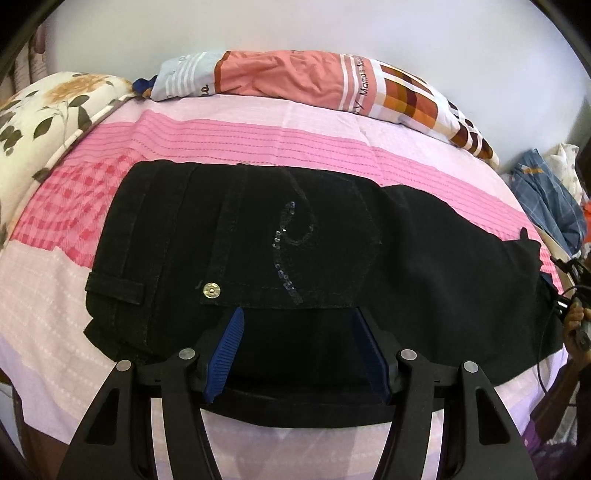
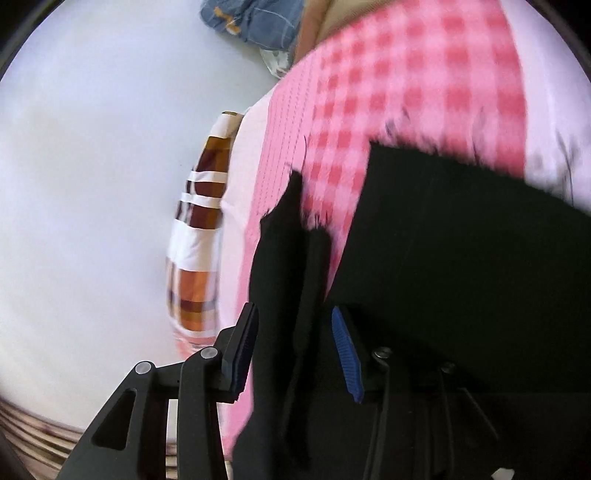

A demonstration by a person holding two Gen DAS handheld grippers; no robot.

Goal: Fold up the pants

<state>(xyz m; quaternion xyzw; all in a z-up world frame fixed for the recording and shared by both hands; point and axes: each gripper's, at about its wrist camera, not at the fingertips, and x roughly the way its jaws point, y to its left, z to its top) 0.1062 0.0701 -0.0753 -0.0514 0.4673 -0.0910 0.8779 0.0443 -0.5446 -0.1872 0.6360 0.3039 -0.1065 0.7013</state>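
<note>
Down at the near edge of the bed, the left gripper (image 1: 297, 314) stands with its jaws apart, the two blue ribbed pads (image 1: 227, 350) spread over the black pants (image 1: 295, 240) and pressing on nothing. Its tips hang just over the dark cloth, right below the pocket seam, close to a brass snap button (image 1: 211, 290) and a curl of sequins (image 1: 291, 243) stitched on the pocket.

The right gripper (image 2: 295, 314) is also unclenched; a fold of the black fabric runs up between its pads (image 2: 345, 354) without being pinched. That view is blurred, so finer detail is hard to tell.

The pants lie flat across the middle of the bed, waistband with a belt loop (image 1: 114, 288) toward the left of the left wrist view, the legs stretching away to the right. Under them is a pink bedsheet (image 1: 258, 136), striped and checked in bands. Along the far side, against the pale wall (image 1: 295, 26), rests a long pillow (image 1: 314, 81) in salmon, white and orange checks. A floral cushion (image 1: 44, 122) sits at the far left corner. Off the right side there is a heap of blue checked clothing (image 1: 550, 199), and a hand (image 1: 574, 325) shows at the right margin, gripping the other tool.
</note>
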